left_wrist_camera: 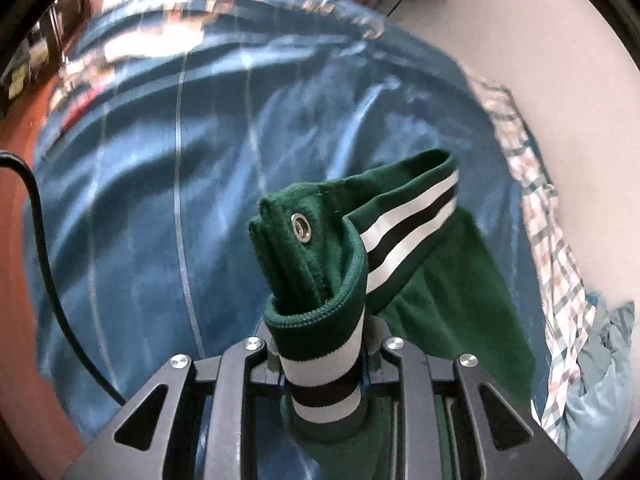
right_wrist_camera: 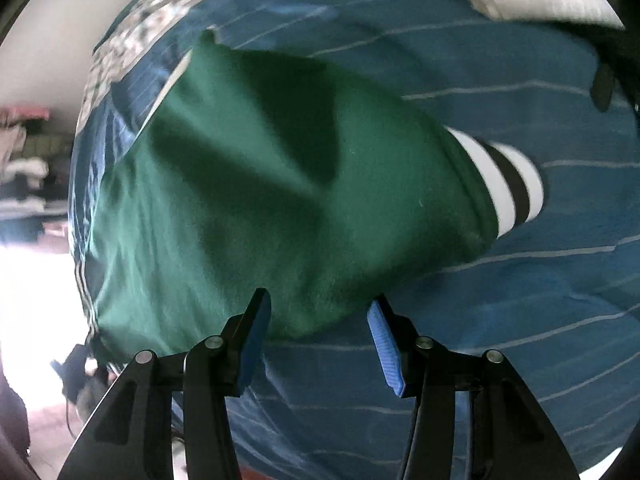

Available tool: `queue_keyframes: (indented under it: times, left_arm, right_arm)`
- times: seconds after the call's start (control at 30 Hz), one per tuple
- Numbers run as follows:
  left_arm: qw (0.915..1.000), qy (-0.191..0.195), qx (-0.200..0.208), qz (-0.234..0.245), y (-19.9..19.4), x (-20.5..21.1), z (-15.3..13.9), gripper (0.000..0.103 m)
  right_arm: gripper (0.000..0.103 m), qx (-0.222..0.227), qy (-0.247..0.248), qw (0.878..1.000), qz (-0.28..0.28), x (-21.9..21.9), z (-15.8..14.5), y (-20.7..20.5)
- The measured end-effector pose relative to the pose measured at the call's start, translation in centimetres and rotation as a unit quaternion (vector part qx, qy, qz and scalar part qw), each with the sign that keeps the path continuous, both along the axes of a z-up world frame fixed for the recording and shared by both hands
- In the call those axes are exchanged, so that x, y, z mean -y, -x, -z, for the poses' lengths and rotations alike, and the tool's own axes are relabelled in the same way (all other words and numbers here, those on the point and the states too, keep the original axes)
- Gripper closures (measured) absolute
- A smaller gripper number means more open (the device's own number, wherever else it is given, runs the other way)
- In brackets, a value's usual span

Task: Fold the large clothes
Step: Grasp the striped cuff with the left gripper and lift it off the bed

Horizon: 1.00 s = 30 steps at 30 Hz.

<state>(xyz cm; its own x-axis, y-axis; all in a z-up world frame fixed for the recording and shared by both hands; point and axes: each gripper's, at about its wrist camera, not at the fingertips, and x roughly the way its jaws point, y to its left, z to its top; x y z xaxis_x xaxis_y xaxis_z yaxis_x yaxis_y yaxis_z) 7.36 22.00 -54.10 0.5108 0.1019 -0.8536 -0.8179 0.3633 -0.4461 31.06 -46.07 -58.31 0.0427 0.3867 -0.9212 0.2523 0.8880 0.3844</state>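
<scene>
Blue striped bedsheet, pale wall.

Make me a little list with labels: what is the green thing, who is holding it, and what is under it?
garment: green garment with white and black striped band
detail: metal eyelet near the band
left gripper: shut on the striped band
right gripper: open, nothing pinched, garment edge just beyond its fingertips
underneath: blue striped sheet
beside it: checked cloth at the sheet's edge
fold: not yet finished
</scene>
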Motion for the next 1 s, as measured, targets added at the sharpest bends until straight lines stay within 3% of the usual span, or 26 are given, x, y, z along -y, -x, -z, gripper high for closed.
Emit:
queue_keyframes:
  times: [0.03, 0.1, 0.13, 0.2, 0.27, 0.37, 0.43, 0.47, 0.5, 0.6, 0.7, 0.83, 0.97, 1.0]
  left_arm:
    - [0.9998, 0.018, -0.003, 0.005, -0.2, -0.3, 1.4, 0.081]
    - [0.9994, 0.034, -0.003, 0.010, 0.4, -0.6, 3.0, 0.069]
    - [0.9989, 0.044, 0.012, 0.011, 1.2, -0.4, 3.3, 0.065]
    - [0.9961, 0.074, 0.048, 0.008, 1.5, -0.4, 4.1, 0.048]
    - [0.9948, 0.079, 0.063, 0.004, 1.4, -0.5, 4.7, 0.042]
    - [0.9961, 0.062, 0.063, 0.000, 0.7, -0.4, 4.8, 0.041]
    - [0.9983, 0.034, 0.047, -0.010, 0.0, -0.3, 4.1, 0.050]
    - [0.9989, 0.022, 0.041, -0.005, -0.4, -0.2, 3.5, 0.074]
    - [0.9994, 0.010, 0.032, -0.001, -1.1, -0.3, 2.8, 0.080]
    - [0.9991, -0.036, 0.021, 0.004, -2.7, -0.9, -0.8, 0.083]
    - [0.9953, -0.089, 0.036, 0.016, -4.0, -3.1, -5.4, 0.085]
    - [0.9838, -0.162, 0.046, 0.060, -5.6, -6.2, -11.7, 0.085]
    - [0.9647, -0.232, 0.033, 0.120, -7.8, -5.5, -15.5, 0.085]
    - [0.9608, -0.241, 0.032, 0.133, -8.3, -4.8, -16.0, 0.085]
  right_arm:
    - [0.051, 0.002, 0.007, 1.000, -0.007, -0.5, -0.5, 0.1]
    - [0.051, 0.003, 0.007, 1.000, -0.020, -1.6, -1.6, 0.0]
    - [0.051, 0.002, 0.005, 1.000, -0.028, -2.3, -2.3, -0.2]
    - [0.051, 0.004, -0.002, 0.999, -0.040, -3.5, -3.4, -0.6]
    - [0.051, 0.014, -0.019, 0.998, -0.053, -4.7, -4.5, -1.3]
    - [0.051, 0.016, -0.037, 0.998, -0.057, -6.4, -5.1, -2.3]
    - [0.051, 0.015, -0.028, 0.998, -0.057, -7.7, -4.9, -3.2]
    - [0.051, 0.016, -0.027, 0.998, -0.055, -8.1, -4.8, -3.5]
    - [0.051, 0.016, -0.022, 0.998, -0.052, -8.4, -4.5, -3.8]
    - [0.051, 0.020, -0.018, 0.999, -0.039, -9.5, -4.2, -4.9]
    - [0.051, 0.027, -0.015, 0.999, -0.034, -10.4, -4.6, -5.4]
    - [0.051, 0.051, -0.008, 0.998, -0.029, -12.1, -5.4, -6.1]
    - [0.051, 0.029, 0.000, 0.999, -0.039, -14.7, -1.2, -7.4]
    - [0.059, 0.006, 0.005, 0.999, -0.042, -15.3, 0.9, -7.6]
